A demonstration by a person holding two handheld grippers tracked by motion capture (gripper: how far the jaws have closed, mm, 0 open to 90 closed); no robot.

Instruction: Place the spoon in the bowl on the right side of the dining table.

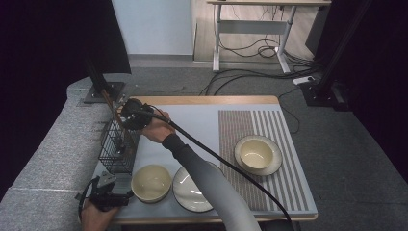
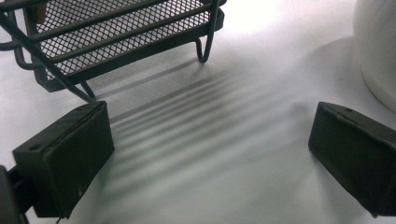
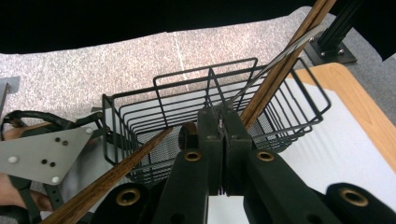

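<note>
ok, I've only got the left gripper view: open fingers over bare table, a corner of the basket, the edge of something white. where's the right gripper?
Observer: The right gripper is above the wire basket, at the table's far left.
Operator: holding anything?
Observer: Yes, its fingers are shut on a thin metal utensil that stands in the basket. I can't tell which kind.
Operator: anything else in there?
Observer: Two wooden sticks lean in the basket, one right beside the metal piece.
Operator: and the white thing?
Observer: An empty cream bowl, with an empty plate next to it.
</note>
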